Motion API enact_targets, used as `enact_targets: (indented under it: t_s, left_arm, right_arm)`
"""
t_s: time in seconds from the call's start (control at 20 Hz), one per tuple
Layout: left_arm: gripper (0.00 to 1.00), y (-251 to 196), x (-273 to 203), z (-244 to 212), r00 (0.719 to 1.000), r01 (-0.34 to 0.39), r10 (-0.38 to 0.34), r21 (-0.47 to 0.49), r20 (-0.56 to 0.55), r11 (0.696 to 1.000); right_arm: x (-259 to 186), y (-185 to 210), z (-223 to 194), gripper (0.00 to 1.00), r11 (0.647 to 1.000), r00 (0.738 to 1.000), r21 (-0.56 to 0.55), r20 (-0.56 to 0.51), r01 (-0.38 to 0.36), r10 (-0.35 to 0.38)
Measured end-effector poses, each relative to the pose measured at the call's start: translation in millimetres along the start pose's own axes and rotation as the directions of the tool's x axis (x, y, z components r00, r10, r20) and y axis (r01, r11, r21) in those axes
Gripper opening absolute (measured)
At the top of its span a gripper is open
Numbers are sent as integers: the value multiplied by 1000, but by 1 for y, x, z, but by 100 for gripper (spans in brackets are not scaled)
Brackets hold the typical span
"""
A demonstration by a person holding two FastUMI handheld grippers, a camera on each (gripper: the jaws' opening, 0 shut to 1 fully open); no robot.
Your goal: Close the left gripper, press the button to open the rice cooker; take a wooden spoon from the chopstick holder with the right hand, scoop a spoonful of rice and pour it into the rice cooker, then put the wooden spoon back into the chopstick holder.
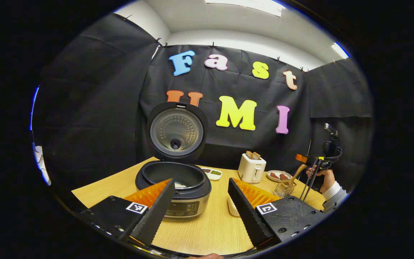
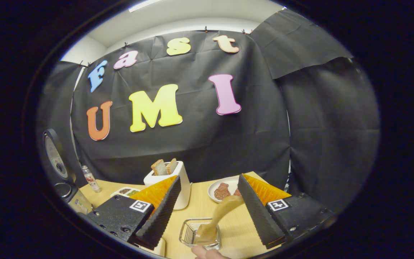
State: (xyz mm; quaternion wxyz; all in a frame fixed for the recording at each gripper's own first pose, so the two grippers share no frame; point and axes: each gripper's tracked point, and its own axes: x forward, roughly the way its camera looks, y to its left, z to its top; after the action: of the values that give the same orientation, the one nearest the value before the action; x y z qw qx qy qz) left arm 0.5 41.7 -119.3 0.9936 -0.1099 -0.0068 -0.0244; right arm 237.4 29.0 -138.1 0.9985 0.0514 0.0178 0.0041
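Note:
The rice cooker (image 1: 189,201) stands open on the wooden table, its lid (image 1: 176,133) upright, with a little white rice in the pot. My left gripper (image 1: 200,182) hovers open in front of it, holding nothing. At the right a hand holds my right gripper (image 1: 309,181) over the wire chopstick holder (image 1: 283,189), where the wooden spoon (image 1: 296,173) leans. In the right gripper view the right gripper (image 2: 208,179) is open; the wooden spoon (image 2: 218,215) stands in the chopstick holder (image 2: 189,233), its upper end by the right-hand finger. The rice cooker (image 2: 63,172) is at far left.
A white toaster (image 1: 252,167) with bread slices, a small plate (image 1: 278,176) of brown food and a two-part dish (image 1: 212,173) stand at the back. A white bowl (image 1: 232,209) peeks from behind my left gripper's finger. A small bottle (image 2: 91,178) stands near the cooker.

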Motion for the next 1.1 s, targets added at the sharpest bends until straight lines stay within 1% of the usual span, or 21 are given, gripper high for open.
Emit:
enact_targets:
  t_s: [0.05,0.1,0.2,0.3,0.35,0.4,0.45,0.55,0.65,0.7,0.75,0.8,0.85,0.9,0.95,1.0,1.1]
  left_arm:
    - [94,-1,7,5,1000,10,-10,-20,-4,1000]
    - [95,-5,14,16,1000,27,-28,-47,-10,999]
    - [94,-6,24,38,999,35,-36,-84,-5,996]
    - [95,-2,36,66,1000,20,-19,-46,19,999]
    - [95,0,43,80,999,4,-3,-11,41,1000]
    - [94,4,50,95,998,-24,23,23,61,999]
    - [94,6,56,106,996,-43,39,55,75,998]
    - [95,3,64,125,995,-57,48,97,89,994]
    - [95,4,71,151,991,-71,55,138,119,988]
    - [94,6,76,163,989,-81,61,151,132,985]
    - [94,8,82,176,987,-92,69,161,146,983]
    - [94,11,90,188,985,-104,77,169,156,980]
    - [94,14,98,197,983,-111,83,175,161,978]
    - [94,19,107,206,981,-125,95,177,169,976]
    - [94,26,117,214,979,-137,107,170,175,976]
    - [94,33,129,218,978,-146,119,156,173,977]
    - [94,38,155,222,983,-130,110,127,150,983]
  right_arm:
    - [-8,0,1,100,1000,1000,-4,6,0,0]
    - [-16,-2,3,99,1000,1000,-7,8,16,-16]
    - [-32,0,1,100,1000,1000,-20,-6,17,-17]
    - [-53,1,-1,100,1000,999,-14,-26,19,-19]
    - [-62,0,5,99,1000,1000,0,-12,27,-27]
    - [-71,3,6,99,1000,1000,1,-7,20,-20]
    - [-82,10,8,100,1000,1000,-12,2,14,-14]
    - [-98,16,8,100,1000,1000,-27,7,2,-2]
    - [-115,25,8,99,1000,1000,-2,8,-15,15]
    - [-125,30,7,100,999,999,13,18,-29,29]
    - [-133,36,2,99,999,999,15,21,-41,41]
    - [-140,40,-3,100,999,998,2,24,-50,50]
    - [-146,46,-4,98,998,998,-18,27,-61,62]
    - [-153,52,-6,98,996,997,-41,24,-75,76]
    - [-160,60,-7,100,993,995,-66,16,-97,98]
    - [-168,67,-5,100,990,993,-79,16,-115,117]
    - [-183,78,9,99,982,988,-115,34,-148,153]
